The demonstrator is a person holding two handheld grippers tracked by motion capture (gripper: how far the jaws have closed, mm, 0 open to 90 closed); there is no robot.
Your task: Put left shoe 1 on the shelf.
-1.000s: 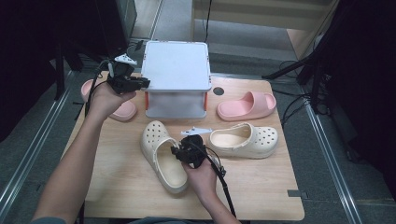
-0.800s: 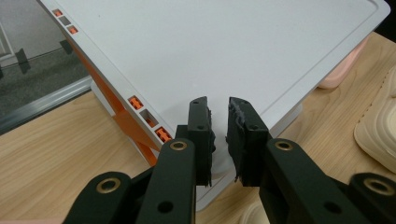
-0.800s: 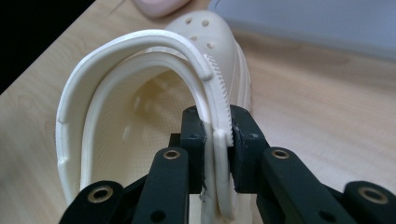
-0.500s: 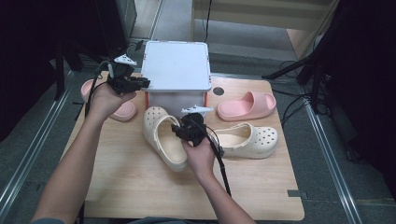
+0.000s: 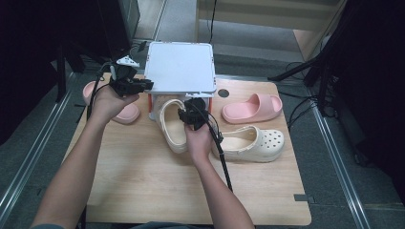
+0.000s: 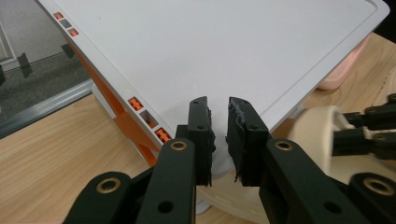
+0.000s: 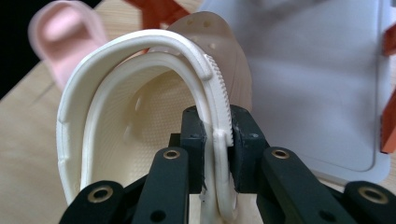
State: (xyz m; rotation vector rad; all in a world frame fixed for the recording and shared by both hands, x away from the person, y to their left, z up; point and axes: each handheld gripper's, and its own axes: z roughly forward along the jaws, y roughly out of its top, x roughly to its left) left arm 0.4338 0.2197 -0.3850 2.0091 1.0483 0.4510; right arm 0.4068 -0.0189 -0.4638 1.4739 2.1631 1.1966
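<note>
Right gripper (image 7: 217, 140) pinches the rim of a cream foam clog (image 7: 140, 116) at frame centre in the high view, long axis running toward the white-lidded storage box (image 5: 180, 67), toe at its base. Left gripper (image 6: 219, 135), jaws slightly parted and empty, hovers at the lid's left corner. Clog perforated, flexible.

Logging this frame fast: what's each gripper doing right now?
Left gripper: open by a narrow gap, holding nothing, at the white box lid.
Right gripper: shut on the rim of the cream clog.
</note>
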